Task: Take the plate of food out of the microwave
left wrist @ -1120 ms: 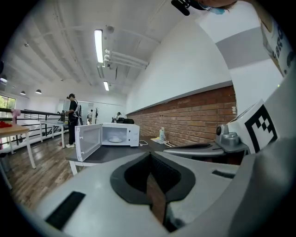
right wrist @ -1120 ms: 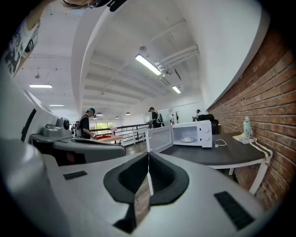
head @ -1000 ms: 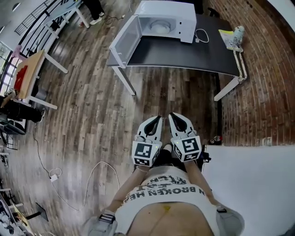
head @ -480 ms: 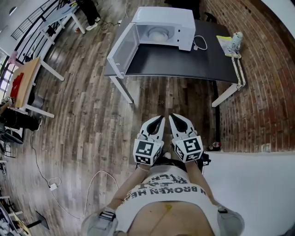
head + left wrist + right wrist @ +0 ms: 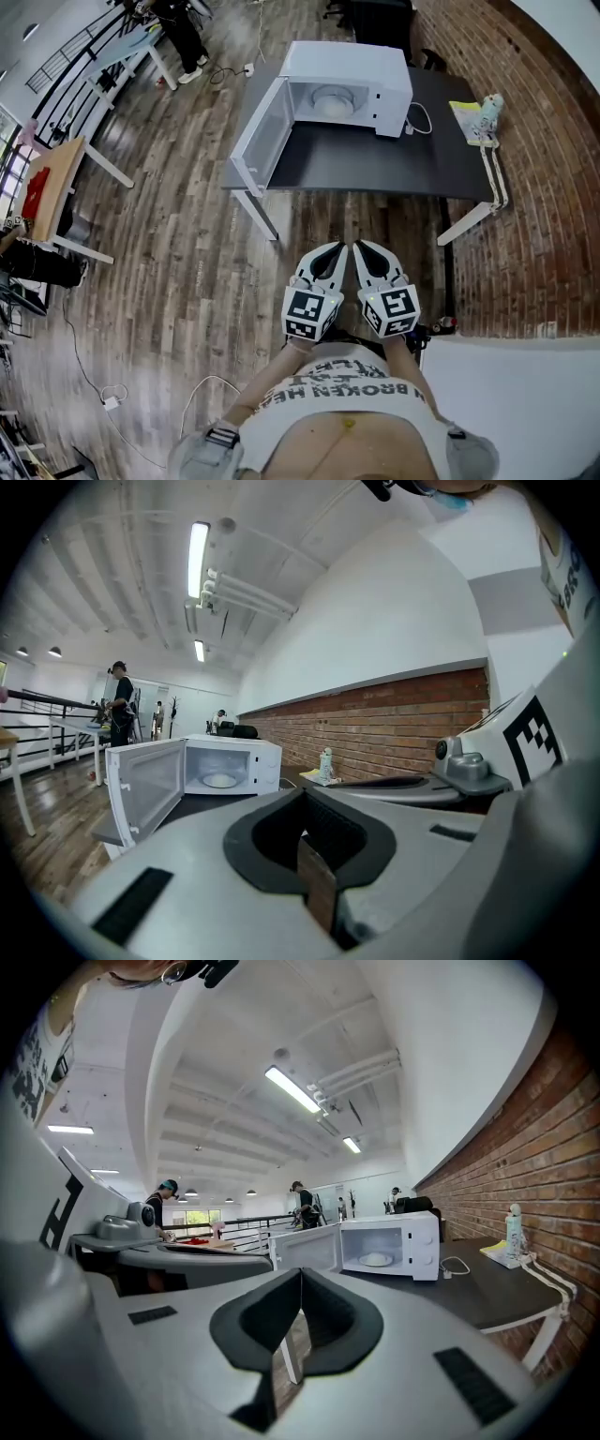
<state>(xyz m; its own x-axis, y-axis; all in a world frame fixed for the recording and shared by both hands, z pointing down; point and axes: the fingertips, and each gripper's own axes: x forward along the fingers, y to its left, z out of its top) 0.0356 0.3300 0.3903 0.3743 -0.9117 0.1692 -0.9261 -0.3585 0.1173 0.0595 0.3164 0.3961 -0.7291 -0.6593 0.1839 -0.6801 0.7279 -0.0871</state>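
Plate: the plate (image 5: 330,97) lies inside the microwave (image 5: 349,66), about the middle of the cavity floor. It is pale and round, and the food on it is too small to tell.
Microwave: white, standing at the back of the table (image 5: 375,164), with its cavity facing the person.
Door: the door (image 5: 255,148) is swung wide to the left, so the cavity is unobstructed.
Table: dark and bare in front of the microwave, with a bottle (image 5: 487,105) at its right end.
Left side: the left hand-held gripper (image 5: 328,253) has its jaws together with nothing between them. It is held low in front of the person's body, over the wooden floor (image 5: 187,234).
Right side: the right hand-held gripper (image 5: 362,251) is likewise closed and empty, just beside the left one.
Plate to grippers: well apart. The plate is ahead, beyond the table's front edge, with open floor between. Both grippers point roughly toward the microwave.
Done: the door is open, and no more than that.
Left, as judged: all the handling, namely approaching the table, parting the jaws, taking the plate by its rim, drawing it out level, and setting it down.
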